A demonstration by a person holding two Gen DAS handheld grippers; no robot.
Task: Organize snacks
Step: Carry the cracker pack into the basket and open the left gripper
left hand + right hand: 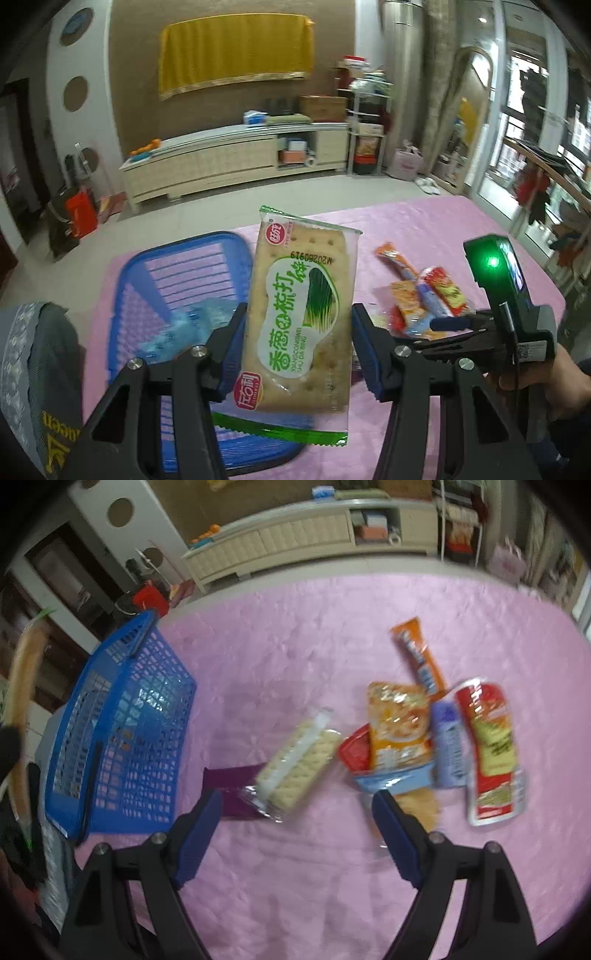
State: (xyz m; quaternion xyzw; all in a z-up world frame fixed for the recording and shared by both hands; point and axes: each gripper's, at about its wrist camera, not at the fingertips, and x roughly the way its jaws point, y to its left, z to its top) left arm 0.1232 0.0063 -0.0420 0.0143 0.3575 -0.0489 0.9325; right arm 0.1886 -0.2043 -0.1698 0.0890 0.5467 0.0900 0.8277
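My left gripper is shut on a green-and-white scallion cracker pack and holds it upright above the blue plastic basket. A pale blue wrapped snack lies in the basket. My right gripper is open and empty, low over the pink tablecloth, just short of a clear cracker pack lying on a purple packet. A pile of snack packs lies to the right, with an orange bar behind it. The basket stands to the left.
The right gripper body with a green light is at the right in the left wrist view. Behind the table are a long low cabinet, a shelf rack and a glass door.
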